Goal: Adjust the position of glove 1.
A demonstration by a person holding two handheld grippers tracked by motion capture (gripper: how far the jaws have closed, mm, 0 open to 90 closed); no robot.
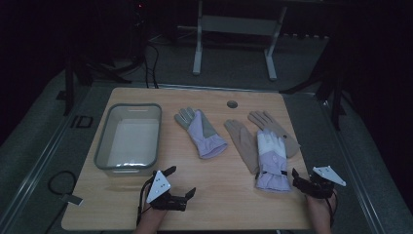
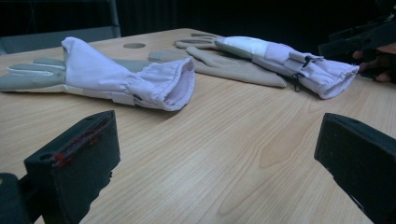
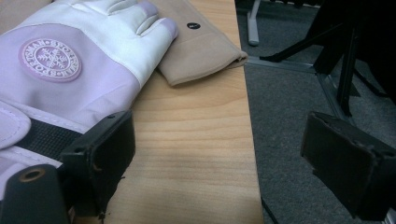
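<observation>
We read the work in hand as clearing gloves off the surface [image 1: 219, 180] into the grey bin [image 1: 103, 146], and judge it not yet begun.

- Bin: sits at the left of the surface, inside bare as far as the high view shows. Nothing put away so far.
- Grey-and-lilac glove [image 1: 200, 131]: lies flat near the middle, just right of the bin, cuff toward us. Untouched.
- White-and-lilac glove [image 1: 270, 161]: lies at the right, on top of the two tan gloves [image 1: 243, 139], cuff toward the near edge. Also untouched.
- Left tool [image 1: 182, 181]: rests low over the near edge of the surface, jaws spread wide, nothing between them. From the left gripper view it faces the open cuff of the grey-and-lilac glove, with bare wood between.
- Right tool [image 1: 298, 179]: at the near right corner, jaws likewise spread and empty, just beside the white-and-lilac glove's cuff; in the right gripper view one jaw sits close against its strap, whether touching we cannot tell.

Left to do, by our reckoning: everything. Each of the four gloves needs picking up and carrying to the bin.
</observation>
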